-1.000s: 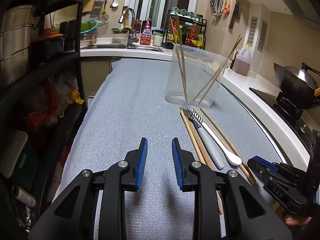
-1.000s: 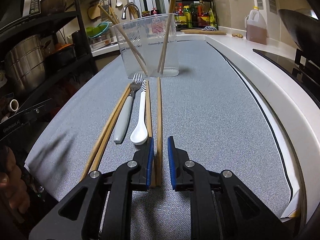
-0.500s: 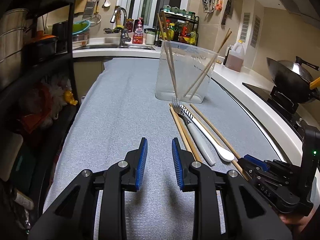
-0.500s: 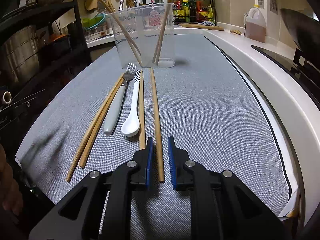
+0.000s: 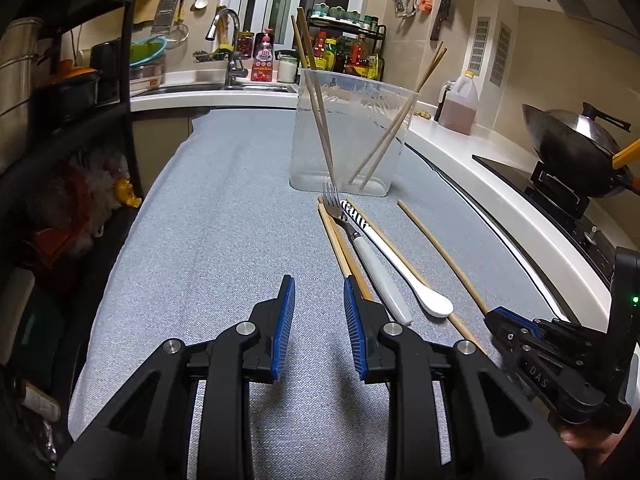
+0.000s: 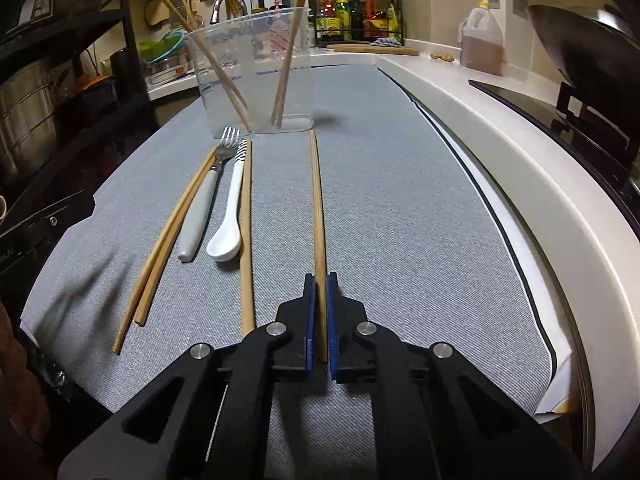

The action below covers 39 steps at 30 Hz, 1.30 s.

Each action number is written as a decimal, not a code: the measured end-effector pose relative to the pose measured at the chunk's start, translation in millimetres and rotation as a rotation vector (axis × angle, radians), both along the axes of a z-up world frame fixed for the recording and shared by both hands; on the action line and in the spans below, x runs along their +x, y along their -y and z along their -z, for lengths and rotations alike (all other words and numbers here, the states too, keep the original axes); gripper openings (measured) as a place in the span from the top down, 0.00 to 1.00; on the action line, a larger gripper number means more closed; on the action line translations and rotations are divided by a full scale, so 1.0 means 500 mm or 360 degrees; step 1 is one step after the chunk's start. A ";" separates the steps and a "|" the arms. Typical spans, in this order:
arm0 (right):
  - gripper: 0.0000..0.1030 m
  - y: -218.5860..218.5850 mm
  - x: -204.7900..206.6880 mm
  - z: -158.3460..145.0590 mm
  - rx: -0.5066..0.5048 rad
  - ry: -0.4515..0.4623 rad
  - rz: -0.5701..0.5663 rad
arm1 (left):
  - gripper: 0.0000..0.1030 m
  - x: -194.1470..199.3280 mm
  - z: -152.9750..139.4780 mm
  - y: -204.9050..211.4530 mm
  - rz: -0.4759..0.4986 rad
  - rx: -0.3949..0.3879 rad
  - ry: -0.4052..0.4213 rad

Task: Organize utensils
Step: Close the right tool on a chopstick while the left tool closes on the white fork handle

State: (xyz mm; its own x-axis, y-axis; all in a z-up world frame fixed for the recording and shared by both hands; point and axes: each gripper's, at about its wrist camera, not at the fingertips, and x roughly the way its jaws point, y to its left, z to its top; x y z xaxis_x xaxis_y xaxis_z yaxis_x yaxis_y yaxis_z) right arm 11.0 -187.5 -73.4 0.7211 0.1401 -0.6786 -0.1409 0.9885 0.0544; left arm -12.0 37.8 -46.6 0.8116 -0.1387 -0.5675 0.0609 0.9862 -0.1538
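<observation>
Chopstick (image 6: 318, 216) in the right gripper (image 6: 319, 280) — jaws just closed on its near end — lies lengthwise along the table (image 6: 400, 200), pointing straight at the clear container (image 6: 256, 72) toward the far edge. Left gripper (image 5: 319, 292) hovers part-open and empty, farther from it.

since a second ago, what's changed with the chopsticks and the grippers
The right hand-held gripper has just been closing and is now shut on one chopstick, which has slid rightward, away from the chopstick beside the spoon. The left hand-held gripper stays open over the cloth with nothing between its pads. Fork, the leftmost chopstick pair and the clear container lie as before.
</observation>
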 end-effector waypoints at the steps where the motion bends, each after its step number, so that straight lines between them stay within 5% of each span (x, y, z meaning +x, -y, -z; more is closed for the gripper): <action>1: 0.94 0.001 0.000 0.000 0.0003 0.0001 0.0002 | 0.75 0.001 0.002 0.001 0.0002 0.0001 -0.0003; 17: 0.94 0.008 -0.006 0.002 0.0011 0.0014 0.0022 | 0.75 0.044 0.025 0.062 0.0150 -0.0140 -0.0082; 29: 0.94 0.007 -0.008 0.003 0.0023 0.0030 0.0017 | 0.75 0.104 0.057 0.145 0.0125 0.0113 -0.0269; 39: 0.94 0.003 -0.012 0.004 0.0000 0.0041 0.0006 | 0.79 0.119 0.059 0.137 0.0069 0.0114 -0.0322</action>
